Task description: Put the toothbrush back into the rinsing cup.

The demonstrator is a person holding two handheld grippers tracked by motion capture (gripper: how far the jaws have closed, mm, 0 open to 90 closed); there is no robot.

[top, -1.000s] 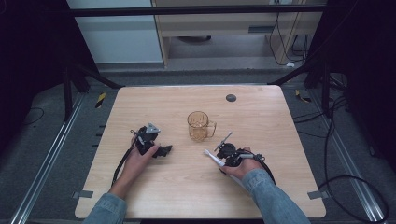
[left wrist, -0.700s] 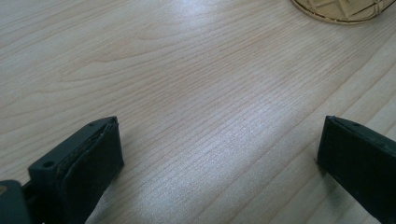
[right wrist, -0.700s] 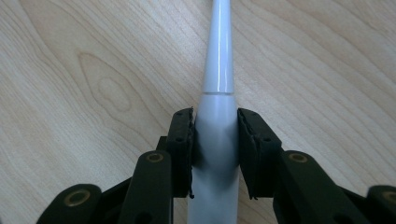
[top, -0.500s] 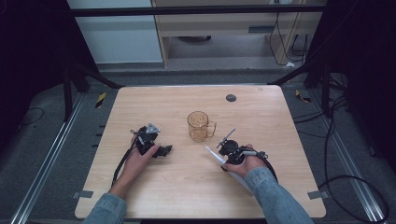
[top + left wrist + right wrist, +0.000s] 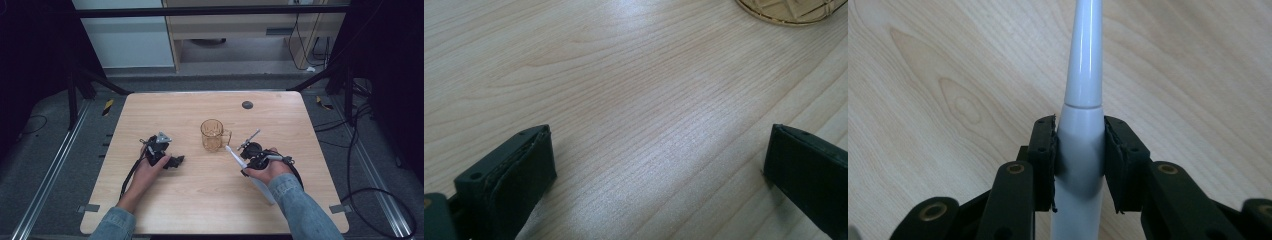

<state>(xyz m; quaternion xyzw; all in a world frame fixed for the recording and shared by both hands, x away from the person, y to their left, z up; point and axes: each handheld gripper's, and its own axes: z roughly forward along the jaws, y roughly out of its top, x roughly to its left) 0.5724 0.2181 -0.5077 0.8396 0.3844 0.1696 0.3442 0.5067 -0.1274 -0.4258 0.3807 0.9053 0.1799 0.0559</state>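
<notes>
A white electric toothbrush [image 5: 235,157] is clamped in my right gripper [image 5: 247,166], its thin neck pointing up-left toward an amber glass mug [image 5: 213,134] at the table's middle. In the right gripper view both pads press on the thick white handle [image 5: 1083,165], so my right gripper [image 5: 1079,135] is shut on it, above bare wood. My left gripper [image 5: 174,161] rests on the table left of the mug. Its jaws stand wide apart in the left gripper view, with my left gripper [image 5: 659,145] holding nothing and the mug's base [image 5: 794,10] at the top right.
A small dark disc [image 5: 247,105] lies near the wooden table's [image 5: 150,110] far edge. Cables trail from both grippers and across the floor at the right. A cabinet stands beyond the table.
My right hand has lifted the toothbrush a little off the table, its tail now passing under the forearm. The left hand has stayed where it was.
</notes>
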